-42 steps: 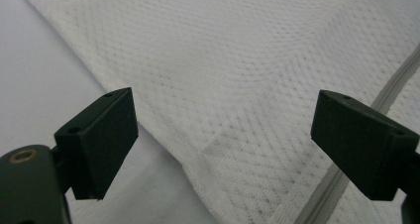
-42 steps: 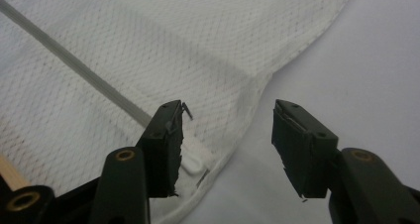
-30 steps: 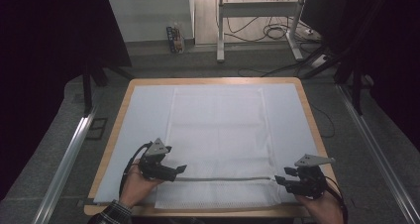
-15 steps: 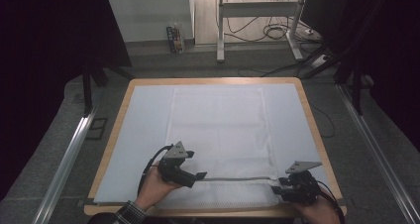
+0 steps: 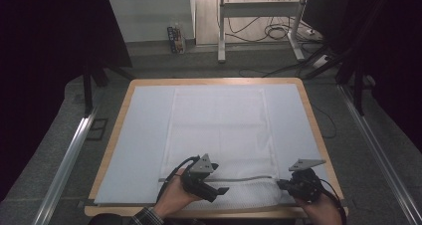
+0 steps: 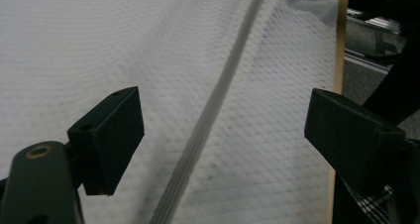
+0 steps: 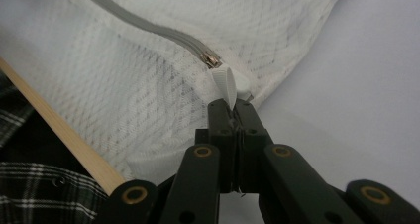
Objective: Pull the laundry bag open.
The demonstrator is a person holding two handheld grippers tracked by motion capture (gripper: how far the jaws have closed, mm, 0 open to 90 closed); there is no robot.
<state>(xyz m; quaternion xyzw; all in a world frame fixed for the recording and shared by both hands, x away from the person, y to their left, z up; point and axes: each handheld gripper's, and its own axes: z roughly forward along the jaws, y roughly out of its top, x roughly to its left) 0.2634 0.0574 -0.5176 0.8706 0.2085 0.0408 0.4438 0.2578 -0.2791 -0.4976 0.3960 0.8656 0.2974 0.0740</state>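
Observation:
A white mesh bag (image 5: 219,130) lies flat on the table, and a grey zipper (image 5: 244,177) runs across its near end. My left gripper (image 5: 221,190) hovers over the zipper (image 6: 218,100) near the middle. Its jaws (image 6: 223,130) stand wide and have just been closing a little, with only the mesh and zipper below them. My right gripper (image 5: 281,184) is at the bag's right end. In the right gripper view it (image 7: 230,107) is shut on the white pull tab (image 7: 225,83) beside the metal slider (image 7: 213,60).
A pale mat (image 5: 144,135) covers the wooden-rimmed table (image 5: 311,115). The near wooden edge (image 7: 64,135) runs close under the bag, with a plaid sleeve (image 7: 29,184) beside it. Metal rails (image 5: 64,160) flank the table, and a stand with cables (image 5: 278,31) sits beyond.
My left gripper has slid right along the zipper toward the right gripper. The right gripper has stayed at the bag's corner and shut on the pull tab; the mesh near it has bunched.

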